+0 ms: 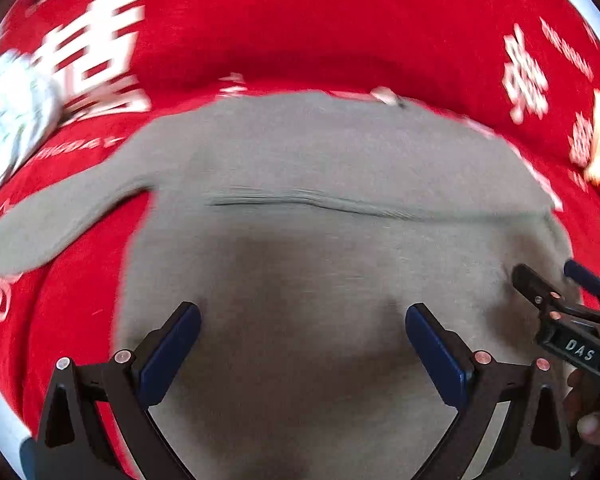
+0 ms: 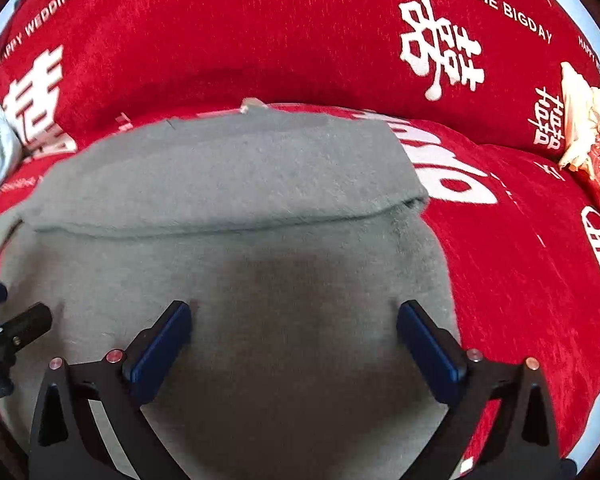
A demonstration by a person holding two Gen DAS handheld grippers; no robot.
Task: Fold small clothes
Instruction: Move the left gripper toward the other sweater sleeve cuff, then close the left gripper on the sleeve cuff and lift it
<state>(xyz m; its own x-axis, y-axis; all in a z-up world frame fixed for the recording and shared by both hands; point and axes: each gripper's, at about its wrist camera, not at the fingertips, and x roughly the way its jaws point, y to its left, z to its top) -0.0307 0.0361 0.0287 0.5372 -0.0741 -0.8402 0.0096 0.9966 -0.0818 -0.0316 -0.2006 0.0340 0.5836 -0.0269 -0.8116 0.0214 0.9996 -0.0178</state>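
A grey fleecy garment [image 1: 320,152] lies flat on a red cover, its far part folded over the near part along an edge across the middle, with one sleeve trailing off to the left. The same grey garment [image 2: 228,168] fills the right wrist view. My left gripper [image 1: 303,316] hovers over its near half, jaws wide and nothing between the blue pads. My right gripper [image 2: 294,314] is likewise open and empty above the cloth; the right gripper [image 1: 548,280] also shows at the edge of the left wrist view.
The red cover [image 2: 520,260] with white lettering spreads under and behind the garment. A pale bundled cloth [image 1: 8,112] lies at far left, and a cream cloth [image 2: 580,120] beside a patterned red item at far right. A hand [image 1: 592,424] shows bottom right.
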